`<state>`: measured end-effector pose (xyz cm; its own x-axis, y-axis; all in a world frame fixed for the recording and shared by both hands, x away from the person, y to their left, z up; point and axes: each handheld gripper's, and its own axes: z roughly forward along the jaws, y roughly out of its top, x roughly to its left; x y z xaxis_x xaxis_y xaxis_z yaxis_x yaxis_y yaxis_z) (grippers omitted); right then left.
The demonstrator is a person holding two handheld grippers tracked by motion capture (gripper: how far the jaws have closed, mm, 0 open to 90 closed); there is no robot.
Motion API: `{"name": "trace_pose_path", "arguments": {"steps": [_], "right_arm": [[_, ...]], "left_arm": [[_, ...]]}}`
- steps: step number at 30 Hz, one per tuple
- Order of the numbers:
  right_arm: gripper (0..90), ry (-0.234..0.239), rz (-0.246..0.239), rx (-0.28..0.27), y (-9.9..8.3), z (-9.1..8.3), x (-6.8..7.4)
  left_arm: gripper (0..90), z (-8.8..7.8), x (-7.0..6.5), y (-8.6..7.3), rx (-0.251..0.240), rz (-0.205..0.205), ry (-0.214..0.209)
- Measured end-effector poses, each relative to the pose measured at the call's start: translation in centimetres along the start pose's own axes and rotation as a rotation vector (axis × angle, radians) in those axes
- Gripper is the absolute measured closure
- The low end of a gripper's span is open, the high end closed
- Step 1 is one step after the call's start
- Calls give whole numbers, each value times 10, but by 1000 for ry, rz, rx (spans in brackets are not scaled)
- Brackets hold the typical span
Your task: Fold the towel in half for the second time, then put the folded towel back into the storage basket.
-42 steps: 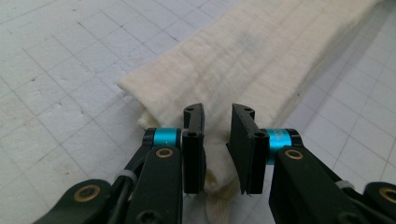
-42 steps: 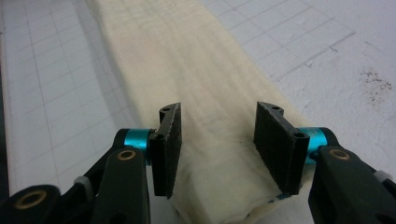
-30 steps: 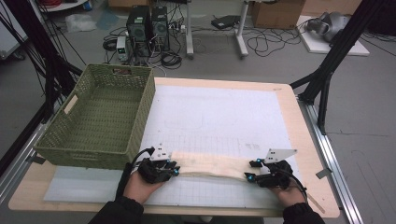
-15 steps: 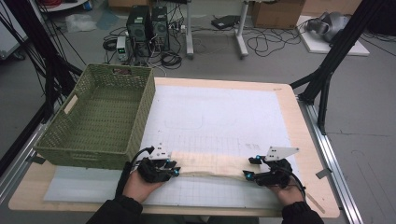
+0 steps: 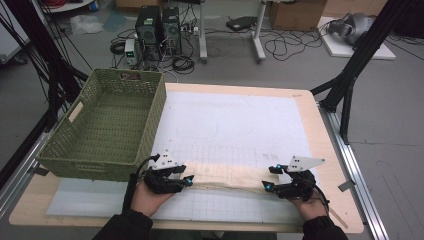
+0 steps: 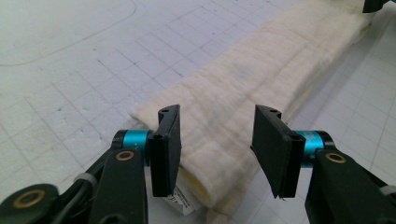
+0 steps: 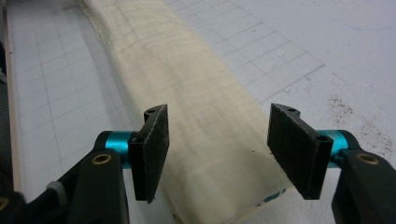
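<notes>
A long cream-coloured folded cloth (image 5: pixel 227 176) lies flat along the near edge of the white gridded foam mat (image 5: pixel 225 125), stretched between the person's 2 hands. The left gripper (image 5: pixel 186 181) sits at the cloth's left end; its jaws have just been opening and now stand apart, with the folded end between them but the pads (image 6: pixel 167 144) clear of the fabric. The right gripper (image 5: pixel 268 181) sits at the other end, jaws likewise released, the cloth passing between them untouched. A green woven plastic basket (image 5: pixel 107 127) stands just beside the left hand (image 5: pixel 150 197), on the table's left side.
</notes>
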<state>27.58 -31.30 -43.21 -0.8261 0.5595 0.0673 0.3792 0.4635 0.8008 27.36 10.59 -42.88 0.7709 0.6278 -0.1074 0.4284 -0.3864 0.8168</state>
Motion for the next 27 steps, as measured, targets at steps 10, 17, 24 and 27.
{"name": "trace_pose_path", "arguments": {"steps": [10, 17, 24, 27], "right_arm": [[383, -14, 8, -6, 1, -2, 0], [401, -54, 45, -3, 0, -5, -3], [411, -84, 91, 25, -9, -8, -10], [412, -78, 103, 46, -12, -6, -12]], "left_arm": [[501, 0, 1, 0, -4, -8, 21], [501, 1, 2, -1, 12, -10, 48], [499, 5, 4, -3, 62, -21, 82], [496, 6, 5, -4, 83, -25, 98]]}}
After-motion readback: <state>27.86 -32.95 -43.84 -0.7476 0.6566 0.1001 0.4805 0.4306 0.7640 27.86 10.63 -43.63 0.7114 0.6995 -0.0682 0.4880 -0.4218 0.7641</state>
